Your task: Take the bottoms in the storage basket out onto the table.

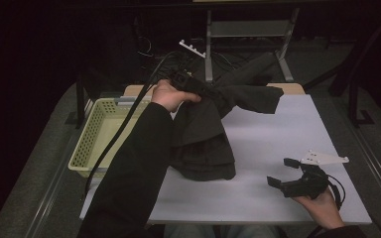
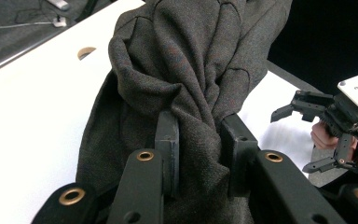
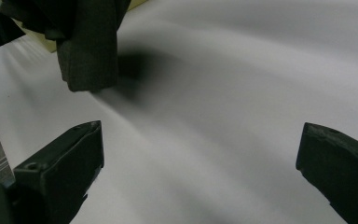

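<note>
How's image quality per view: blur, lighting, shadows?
High view: dim, background nearly black, white table brightest. Left gripper view: sharp on the dark grey woven cloth. Right gripper view: table smeared by streaky blur, soft shadow beside the hanging cloth.

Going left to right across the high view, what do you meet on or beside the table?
Yellow basket → left gripper clamped on the dark garment → right gripper, jaws apart over the white table.
</note>
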Tool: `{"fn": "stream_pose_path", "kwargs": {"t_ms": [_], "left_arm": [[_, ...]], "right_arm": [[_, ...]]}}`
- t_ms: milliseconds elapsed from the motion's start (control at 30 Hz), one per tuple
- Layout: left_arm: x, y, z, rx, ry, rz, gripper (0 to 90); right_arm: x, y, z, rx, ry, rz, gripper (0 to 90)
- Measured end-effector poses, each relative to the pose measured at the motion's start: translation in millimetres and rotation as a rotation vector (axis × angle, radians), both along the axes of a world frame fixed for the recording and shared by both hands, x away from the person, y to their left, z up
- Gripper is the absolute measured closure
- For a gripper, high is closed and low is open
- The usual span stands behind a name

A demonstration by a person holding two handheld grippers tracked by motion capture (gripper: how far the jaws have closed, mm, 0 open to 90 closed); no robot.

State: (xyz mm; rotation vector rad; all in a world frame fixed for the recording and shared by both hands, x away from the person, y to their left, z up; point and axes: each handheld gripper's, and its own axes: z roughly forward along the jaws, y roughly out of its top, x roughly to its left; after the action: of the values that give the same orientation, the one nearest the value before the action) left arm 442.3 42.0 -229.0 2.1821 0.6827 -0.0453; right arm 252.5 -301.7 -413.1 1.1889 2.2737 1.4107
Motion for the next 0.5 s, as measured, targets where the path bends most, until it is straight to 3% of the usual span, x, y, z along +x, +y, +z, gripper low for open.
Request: {"fn": "stream_pose_path", "kwargs": {"t_ms": [100,133,200,233,500], "left_arm": [[1.7,-5.4,-5.7,-0.001,0.002,-0.005,70.4],[3.0,-5.6,-6.8,0.019,-0.002,-0.026,70.4],[2.7,-10.4,-11.0,0.0,0.008,-0.009,70.4],[4.5,-10.0,-11.8,0.026,-0.001,-0.032,70.4],[5.4,-22.3,-26.4,0.024,0.01,-0.036,70.3]], "right_arm": [[0.0,-0.1,-0.2,0.0,-0.002,0.001,0.4],[0.0,-0.1,-0.2,0.0,0.0,0.001,0.3],[-0.1,-0.3,-0.1,0.0,-0.002,0.002,0.3],[-0.2,-0.3,0.0,0.0,0.0,0.001,0.3],[-0.2,0.7,0.0,-0.001,-0.001,0.007,0.3]]}}
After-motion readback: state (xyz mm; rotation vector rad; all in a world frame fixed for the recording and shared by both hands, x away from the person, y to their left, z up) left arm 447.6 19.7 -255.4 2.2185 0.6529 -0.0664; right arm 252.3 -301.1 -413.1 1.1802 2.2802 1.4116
